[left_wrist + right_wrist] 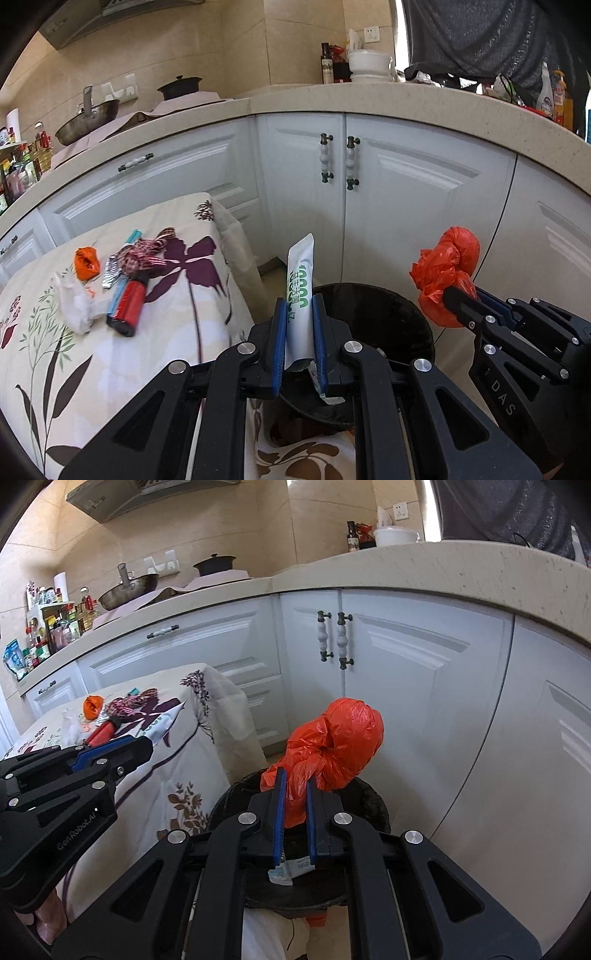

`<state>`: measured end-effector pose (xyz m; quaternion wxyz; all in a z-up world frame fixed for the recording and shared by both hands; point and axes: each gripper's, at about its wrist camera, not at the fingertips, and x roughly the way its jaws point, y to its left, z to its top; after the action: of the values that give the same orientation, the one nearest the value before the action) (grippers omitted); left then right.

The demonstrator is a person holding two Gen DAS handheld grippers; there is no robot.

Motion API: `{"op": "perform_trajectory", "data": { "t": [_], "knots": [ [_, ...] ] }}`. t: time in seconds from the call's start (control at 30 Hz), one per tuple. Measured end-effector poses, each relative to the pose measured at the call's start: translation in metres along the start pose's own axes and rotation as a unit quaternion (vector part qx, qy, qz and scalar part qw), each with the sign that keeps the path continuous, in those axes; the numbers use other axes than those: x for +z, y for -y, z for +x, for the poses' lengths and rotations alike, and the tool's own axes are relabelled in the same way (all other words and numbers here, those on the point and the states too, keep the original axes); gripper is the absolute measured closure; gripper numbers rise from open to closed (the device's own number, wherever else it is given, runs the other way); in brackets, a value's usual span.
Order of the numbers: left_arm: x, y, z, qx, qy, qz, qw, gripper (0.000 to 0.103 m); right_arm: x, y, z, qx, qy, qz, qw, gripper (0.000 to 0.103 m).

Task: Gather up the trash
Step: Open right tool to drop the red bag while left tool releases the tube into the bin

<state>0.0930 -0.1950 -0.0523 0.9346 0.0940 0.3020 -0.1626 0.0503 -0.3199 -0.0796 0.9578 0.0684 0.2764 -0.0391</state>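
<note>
A white-fronted kitchen cabinet run under a speckled beige counter backs the scene. Before it stands a table under a cream cloth printed with purple flowers. At the table's right edge, on the floor, sits a round black waste bin, a scrap of white wrapper already lying inside.

Above the bin's mouth, the right gripper pinches a knotted, crumpled orange plastic bag between its blue-padded fingers. The left gripper clamps a flattened white tube with green lettering, held upright over the bin's near left rim.

Toward the table's far left corner more trash waits: a small orange crumpled scrap, a white tissue wad, a red cylinder with black ends, a checked ribbon and a foil strip.

The step in hand appears to be the drop. Next, each pair of fingers would need to spread squarely over the opening, then return for the pile.
</note>
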Motion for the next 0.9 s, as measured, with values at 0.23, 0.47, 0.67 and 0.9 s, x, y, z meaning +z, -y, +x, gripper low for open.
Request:
{"op": "perform_trajectory", "data": {
  "t": [0.23, 0.47, 0.67, 0.9],
  "knots": [
    [0.006, 0.006, 0.025, 0.0, -0.03, -0.01, 0.9995, 0.086, 0.003, 0.012, 0.017, -0.005, 0.0, 0.006, 1.0, 0.085],
    [0.011, 0.003, 0.033, 0.002, -0.036, -0.029, 0.9989, 0.067, 0.008, 0.017, 0.028, -0.014, -0.003, 0.015, 1.0, 0.067],
    [0.016, -0.005, 0.018, 0.007, -0.014, -0.033, 0.9993, 0.061, 0.014, 0.01, 0.022, -0.011, 0.005, 0.017, 1.0, 0.061],
    [0.019, -0.041, -0.003, 0.036, 0.01, -0.053, 0.9979, 0.056, 0.032, -0.022, 0.015, 0.013, 0.021, 0.006, 1.0, 0.058]
  ]
}}
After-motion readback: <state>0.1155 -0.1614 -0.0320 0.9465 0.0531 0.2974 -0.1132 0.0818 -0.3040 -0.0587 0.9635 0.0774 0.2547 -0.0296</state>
